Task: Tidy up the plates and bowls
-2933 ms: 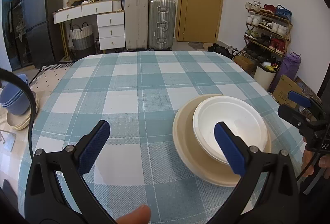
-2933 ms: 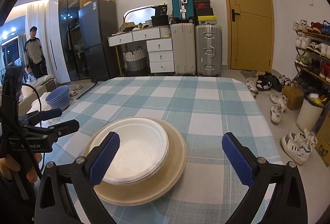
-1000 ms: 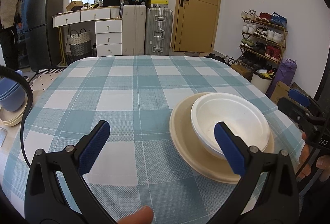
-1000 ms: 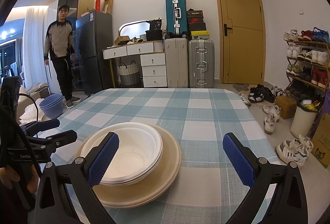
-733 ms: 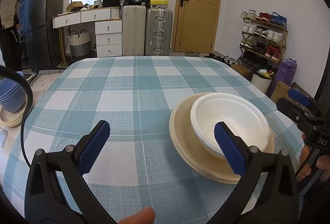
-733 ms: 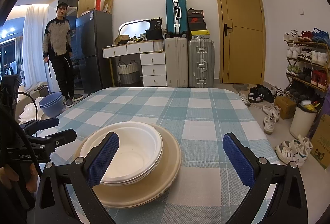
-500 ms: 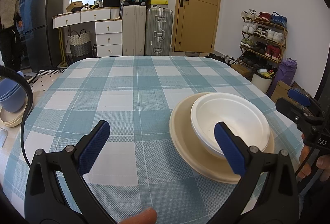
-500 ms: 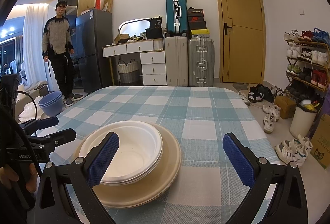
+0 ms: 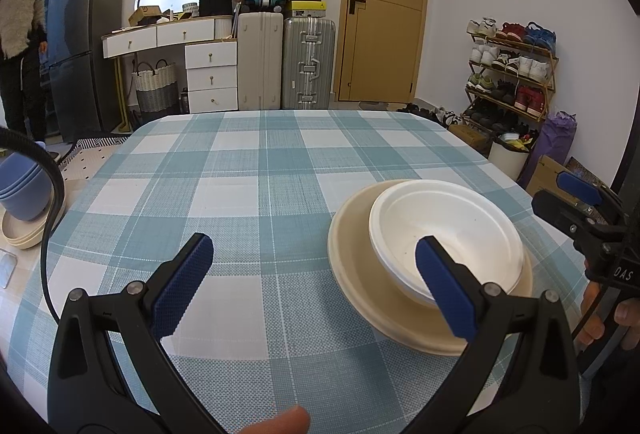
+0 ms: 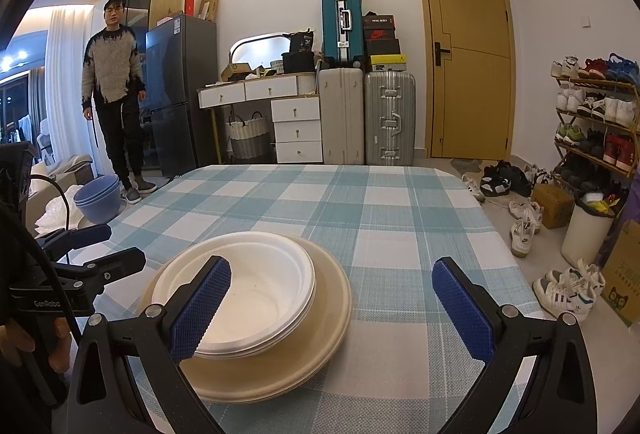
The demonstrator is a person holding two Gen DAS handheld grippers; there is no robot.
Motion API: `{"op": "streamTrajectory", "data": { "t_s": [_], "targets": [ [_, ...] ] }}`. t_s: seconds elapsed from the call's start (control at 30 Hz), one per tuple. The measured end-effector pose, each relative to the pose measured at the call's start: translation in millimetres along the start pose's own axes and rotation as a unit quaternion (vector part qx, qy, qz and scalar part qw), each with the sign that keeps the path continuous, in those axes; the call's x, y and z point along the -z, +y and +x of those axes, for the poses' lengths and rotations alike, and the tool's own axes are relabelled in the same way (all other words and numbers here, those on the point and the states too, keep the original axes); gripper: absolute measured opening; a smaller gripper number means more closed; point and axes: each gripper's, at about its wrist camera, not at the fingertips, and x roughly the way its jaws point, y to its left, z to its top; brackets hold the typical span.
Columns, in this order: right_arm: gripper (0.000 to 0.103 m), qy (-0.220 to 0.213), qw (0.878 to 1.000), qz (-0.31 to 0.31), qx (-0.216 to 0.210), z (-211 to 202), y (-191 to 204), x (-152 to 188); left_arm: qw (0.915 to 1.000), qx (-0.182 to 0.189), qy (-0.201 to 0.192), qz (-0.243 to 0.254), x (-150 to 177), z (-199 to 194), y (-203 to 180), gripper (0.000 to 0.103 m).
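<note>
My left gripper (image 9: 308,274) hangs low over the checked tablecloth (image 9: 256,178) with its 2 blue-padded fingers spread wide and nothing between them. Under its left pad (image 9: 182,284) there is only bare cloth. Its right pad (image 9: 444,288) overlaps the near rim of the white bowl (image 9: 444,230) in the left wrist view, though I cannot tell whether it touches or merely hovers in front.

The bowl sits inside the beige plate (image 9: 360,274), and the pair rests on the table toward my right side. There looks to be more than 1 white rim stacked there, but I cannot be sure of the count. From my left fingers the stack lies ahead and to the right. The stack is round, so it has no long axis to line up with.

My right gripper (image 10: 332,306) is likewise open and empty, fingers well apart. From here the stack lies ahead and to the left: my left pad (image 10: 200,308) crosses the bowl's near edge, while the right pad (image 10: 460,308) stands over empty cloth.

So the stack sits between my 2 grippers, about equally near to each. I judge either one could reach a rim with a short inward shift.
</note>
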Motion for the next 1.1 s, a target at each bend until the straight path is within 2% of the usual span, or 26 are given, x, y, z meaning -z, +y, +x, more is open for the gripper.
{"op": "streamTrajectory", "data": {
  "t_s": [1.1],
  "targets": [
    [0.103,0.001,1.000,-0.001,0.000,1.3,0.1,-0.7,1.0000,-0.001,-0.001,0.002,0.7,-0.7,-2.3,0.101]
  ]
}}
